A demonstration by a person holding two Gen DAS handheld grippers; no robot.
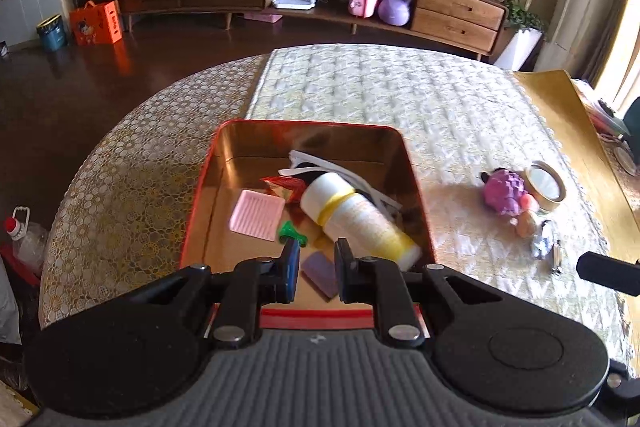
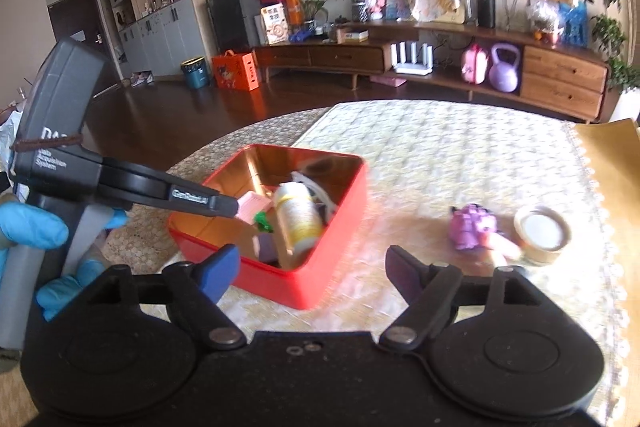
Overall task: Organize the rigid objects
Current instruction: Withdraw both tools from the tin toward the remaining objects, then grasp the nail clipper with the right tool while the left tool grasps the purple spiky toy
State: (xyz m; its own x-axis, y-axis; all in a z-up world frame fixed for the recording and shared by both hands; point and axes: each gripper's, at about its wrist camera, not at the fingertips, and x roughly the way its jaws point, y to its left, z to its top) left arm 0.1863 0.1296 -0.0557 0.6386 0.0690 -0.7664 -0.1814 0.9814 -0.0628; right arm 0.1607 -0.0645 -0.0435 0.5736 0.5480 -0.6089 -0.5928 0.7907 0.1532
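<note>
The tabletop point(image 1: 440, 99) is round under a patterned cloth and a quilted runner, in a room with a dark wood floor and a long low cabinet point(image 2: 440, 51) along the far wall. On the tabletop sits a red tin box point(image 1: 240, 143) with a shiny gold inside. Only the right wrist view shows the box's red outer wall point(image 2: 320, 267) and the left tool held in a blue-gloved hand point(image 2: 32, 231), reaching over the box from 9 o'clock. Only the left wrist view shows the box floor clearly: a white bottle with yellow bands point(image 1: 356, 215) lies on its side, a pink ridged pad point(image 1: 258, 215) lies at its 9 o'clock, and a small purple block point(image 1: 322, 273) lies between the fingers of the left claw point(image 1: 316, 267), which stands slightly apart over the near end and grips nothing. The right claw point(image 2: 312, 267) is spread wide and empty, the box at its 11 o'clock. A purple toy point(image 2: 472, 227) and a roll of tape point(image 2: 542, 227) rest just beside each other at its 1 o'clock.
</note>
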